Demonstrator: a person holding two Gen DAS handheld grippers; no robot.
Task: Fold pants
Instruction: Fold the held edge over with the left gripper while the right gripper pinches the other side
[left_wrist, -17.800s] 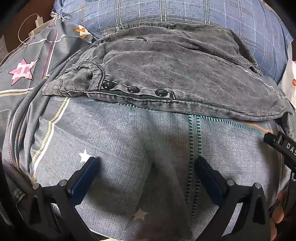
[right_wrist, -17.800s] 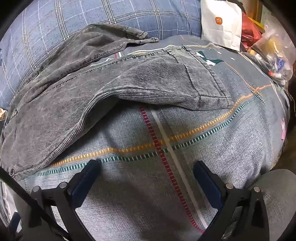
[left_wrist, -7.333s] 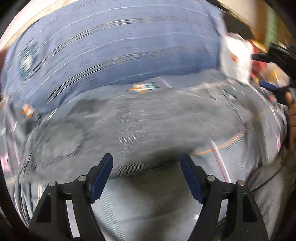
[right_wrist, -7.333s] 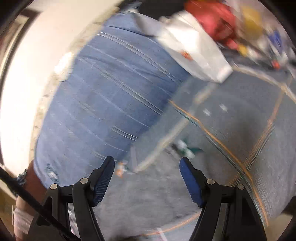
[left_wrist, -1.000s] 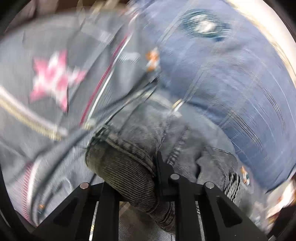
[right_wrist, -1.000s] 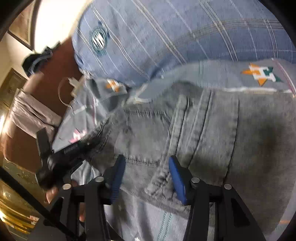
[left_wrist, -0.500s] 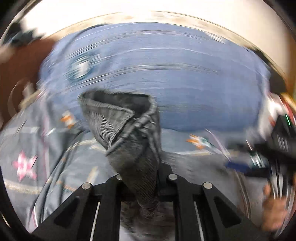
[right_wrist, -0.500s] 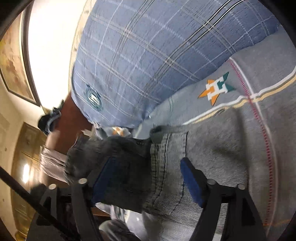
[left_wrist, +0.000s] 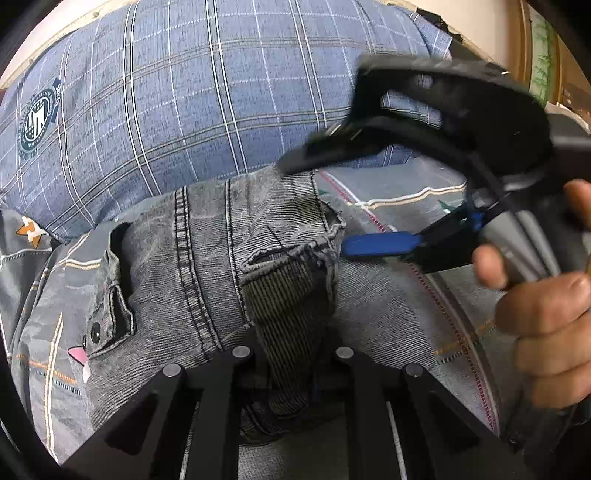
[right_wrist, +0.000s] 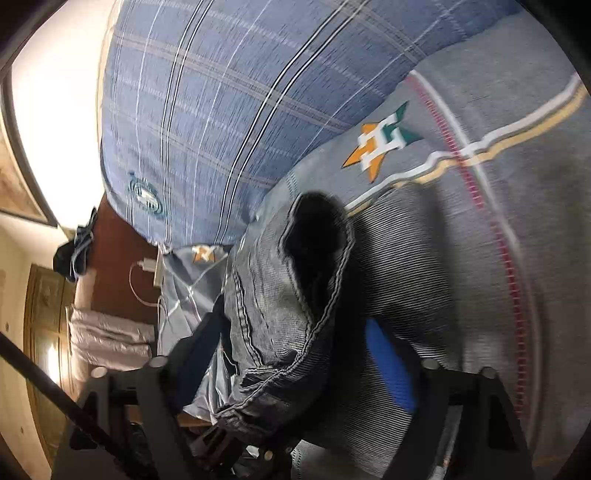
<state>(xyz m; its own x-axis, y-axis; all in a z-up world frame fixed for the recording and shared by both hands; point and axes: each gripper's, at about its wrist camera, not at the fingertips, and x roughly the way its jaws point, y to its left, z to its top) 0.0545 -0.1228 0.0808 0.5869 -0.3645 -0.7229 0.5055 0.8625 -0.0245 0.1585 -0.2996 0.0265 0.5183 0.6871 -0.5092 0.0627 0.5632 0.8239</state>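
Grey corduroy pants (left_wrist: 207, 258) lie on the patterned bedspread (left_wrist: 402, 295) below a blue plaid pillow. My left gripper (left_wrist: 291, 350) is shut on a fold of the pants' hem, held over the waistband part. My right gripper (right_wrist: 295, 350) is open, its blue fingers on either side of the lifted hem opening (right_wrist: 317, 236). In the left wrist view the right gripper (left_wrist: 354, 206) comes in from the right, hand-held, its lower blue pad (left_wrist: 380, 243) touching the hem edge.
A blue plaid pillow (left_wrist: 184, 92) fills the back. Left of the bed stand a brown nightstand (right_wrist: 114, 266) with a white charger cable and a folded white cloth (right_wrist: 107, 343). The bedspread extends right with star and stripe patterns (right_wrist: 384, 140).
The left gripper, still shut on the hem, has come down from the air onto the pants. The right gripper has moved in around the hem opening.
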